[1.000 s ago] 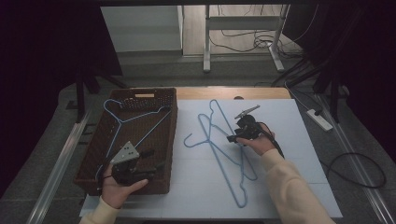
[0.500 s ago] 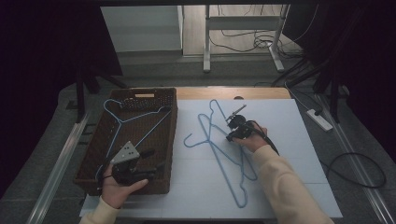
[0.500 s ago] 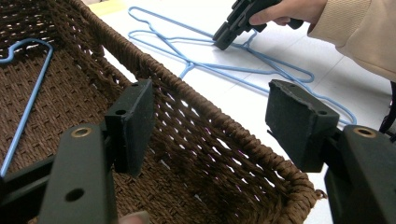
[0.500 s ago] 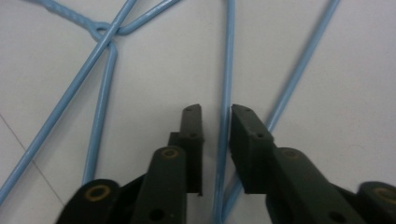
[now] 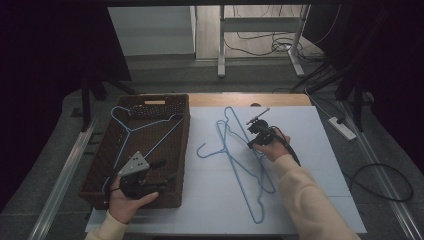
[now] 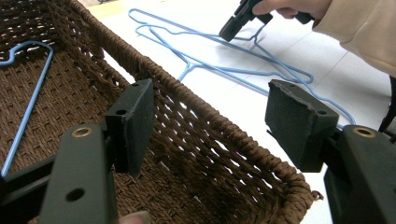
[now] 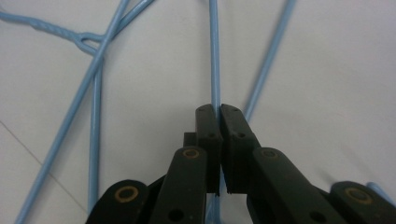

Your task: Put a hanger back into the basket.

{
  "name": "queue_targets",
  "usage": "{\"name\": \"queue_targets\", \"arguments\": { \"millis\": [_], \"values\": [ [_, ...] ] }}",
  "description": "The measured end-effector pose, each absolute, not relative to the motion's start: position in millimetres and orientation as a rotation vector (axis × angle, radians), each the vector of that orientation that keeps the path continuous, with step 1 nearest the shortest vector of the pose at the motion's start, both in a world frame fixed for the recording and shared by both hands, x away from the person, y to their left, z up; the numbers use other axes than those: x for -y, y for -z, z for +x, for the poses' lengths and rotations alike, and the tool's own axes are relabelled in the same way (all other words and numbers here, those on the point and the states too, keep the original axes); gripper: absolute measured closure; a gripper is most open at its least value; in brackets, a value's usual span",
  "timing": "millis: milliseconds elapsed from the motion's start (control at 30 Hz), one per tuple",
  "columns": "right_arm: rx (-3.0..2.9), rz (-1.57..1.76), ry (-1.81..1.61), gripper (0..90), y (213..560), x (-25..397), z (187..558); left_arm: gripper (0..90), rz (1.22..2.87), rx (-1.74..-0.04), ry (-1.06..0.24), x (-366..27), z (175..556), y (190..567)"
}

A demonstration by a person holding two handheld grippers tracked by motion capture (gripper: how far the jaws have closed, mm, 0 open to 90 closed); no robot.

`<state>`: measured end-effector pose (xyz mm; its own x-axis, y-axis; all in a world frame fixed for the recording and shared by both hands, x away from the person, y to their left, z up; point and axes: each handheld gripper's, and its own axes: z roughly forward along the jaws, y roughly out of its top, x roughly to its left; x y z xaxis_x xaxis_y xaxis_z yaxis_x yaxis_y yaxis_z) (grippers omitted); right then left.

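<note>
Two blue wire hangers lie overlapped on the white table top. My right gripper is low over them, shut on one hanger's wire, which runs straight out from between the closed jaws. A third blue hanger lies inside the brown wicker basket at the left. My left gripper hovers open over the basket's near right corner. The basket rim passes between its black pads with nothing held. The right gripper also appears far off in the left gripper view.
The white sheet ends at a wooden strip along the table's far edge. A power strip and cables lie on the floor at the right. Table legs stand beyond.
My right gripper has shifted slightly left over the hangers. The left gripper and the basket have stayed put.
</note>
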<state>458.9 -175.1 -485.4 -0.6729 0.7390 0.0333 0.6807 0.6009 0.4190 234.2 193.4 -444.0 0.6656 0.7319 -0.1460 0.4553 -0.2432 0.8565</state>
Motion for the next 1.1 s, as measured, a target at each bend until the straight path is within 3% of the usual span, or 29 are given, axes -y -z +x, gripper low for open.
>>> {"name": "queue_targets", "arguments": {
  "millis": [567,1100],
  "values": [
    [-2.655,1.379,-0.903,87.7,443.8,199.9,437.6,33.8,1.904,-0.894,-0.340,-180.1,231.6,437.0],
    [-2.640,1.484,-0.964,87.8,439.9,197.1,420.6,33.4,1.990,-0.795,-0.227,-121.7,233.6,430.4]
  ]
}}
